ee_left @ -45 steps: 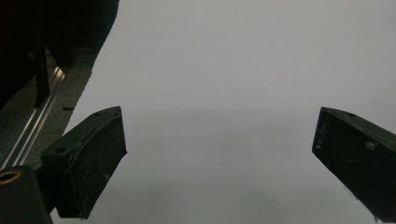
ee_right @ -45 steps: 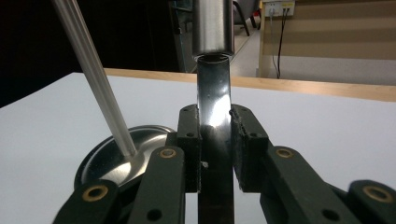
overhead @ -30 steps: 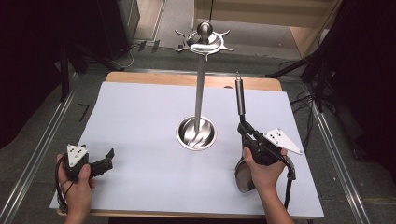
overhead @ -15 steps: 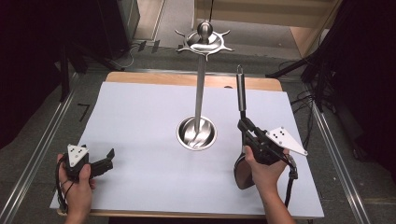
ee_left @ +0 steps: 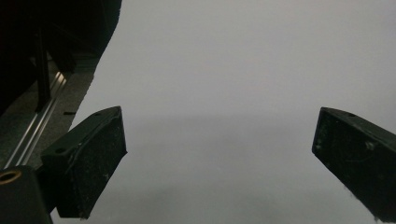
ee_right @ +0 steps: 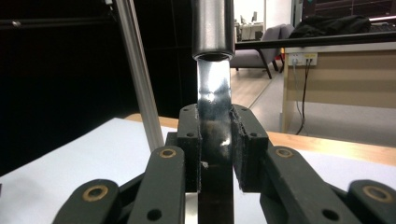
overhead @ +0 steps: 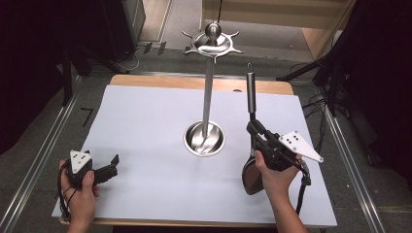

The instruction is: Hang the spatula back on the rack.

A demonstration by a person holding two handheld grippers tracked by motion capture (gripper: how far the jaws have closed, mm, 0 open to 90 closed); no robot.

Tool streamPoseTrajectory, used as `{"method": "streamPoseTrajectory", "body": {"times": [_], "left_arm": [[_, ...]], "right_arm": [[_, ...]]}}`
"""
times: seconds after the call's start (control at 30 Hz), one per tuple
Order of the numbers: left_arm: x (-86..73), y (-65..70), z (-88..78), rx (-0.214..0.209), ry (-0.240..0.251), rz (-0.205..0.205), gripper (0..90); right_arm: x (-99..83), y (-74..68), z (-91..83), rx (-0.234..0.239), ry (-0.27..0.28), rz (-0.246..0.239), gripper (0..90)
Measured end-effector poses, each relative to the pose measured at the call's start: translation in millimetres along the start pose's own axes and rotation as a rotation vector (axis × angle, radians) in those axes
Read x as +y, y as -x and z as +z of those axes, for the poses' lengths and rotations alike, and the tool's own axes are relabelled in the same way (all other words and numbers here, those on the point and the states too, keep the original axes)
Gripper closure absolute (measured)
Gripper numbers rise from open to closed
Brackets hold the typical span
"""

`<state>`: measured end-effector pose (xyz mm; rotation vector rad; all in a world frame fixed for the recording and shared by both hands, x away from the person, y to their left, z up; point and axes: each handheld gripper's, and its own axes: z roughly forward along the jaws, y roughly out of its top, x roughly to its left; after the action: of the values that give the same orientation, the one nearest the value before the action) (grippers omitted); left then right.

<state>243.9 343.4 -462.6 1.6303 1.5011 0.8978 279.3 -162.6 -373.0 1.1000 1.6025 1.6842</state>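
A kitchen utensil with a round steel handle (overhead: 250,92) and a dark spoon-like head (overhead: 251,175) stands nearly upright right of centre, handle up and a small loop at its tip. My right gripper (overhead: 252,128) is shut on its flat shank, just below the round handle. In the right gripper view the pads (ee_right: 245,140) press the shiny shank (ee_right: 214,88) from both sides. My left gripper (overhead: 114,162) rests at the front left of the table, jaws wide apart, and in the left gripper view (ee_left: 219,154) there is nothing between them.
A steel stand with a round base (overhead: 204,138), a thin pole (overhead: 209,92) and a crown of hooks (overhead: 212,41) rises mid-table, just left of the utensil. White sheet (overhead: 145,111) covers the wooden table. Metal rails run along both sides.
The utensil's handle tip has risen a little and stands more upright in the right gripper. The left gripper has not moved.
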Motion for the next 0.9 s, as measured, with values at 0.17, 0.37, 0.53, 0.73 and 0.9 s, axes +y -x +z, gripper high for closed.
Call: {"method": "streamPoseTrajectory", "body": {"times": [0.17, 0.37, 0.53, 0.73, 0.9], "left_arm": [[0.0, 0.0, -0.3, 0.000, 0.000, 0.003, 3.7], [0.0, -0.1, -0.2, -0.001, -0.001, 0.003, 3.7], [0.0, -0.1, -0.1, -0.001, -0.001, 0.003, 3.7], [0.0, -0.1, -0.4, 0.000, -0.002, 0.004, 3.7], [0.0, 0.0, -0.3, 0.001, 0.000, 0.001, 3.7]], "right_arm": [[3.8, -3.2, 0.3, 0.011, 0.005, -0.014, 76.4], [8.6, -5.1, -1.1, 0.024, 0.023, -0.008, 76.4], [13.0, -6.8, -2.5, 0.032, 0.031, -0.007, 76.4], [17.3, -7.9, -3.6, 0.040, 0.044, -0.010, 76.4], [19.4, -10.3, -4.8, 0.046, 0.052, -0.005, 76.4]]}}
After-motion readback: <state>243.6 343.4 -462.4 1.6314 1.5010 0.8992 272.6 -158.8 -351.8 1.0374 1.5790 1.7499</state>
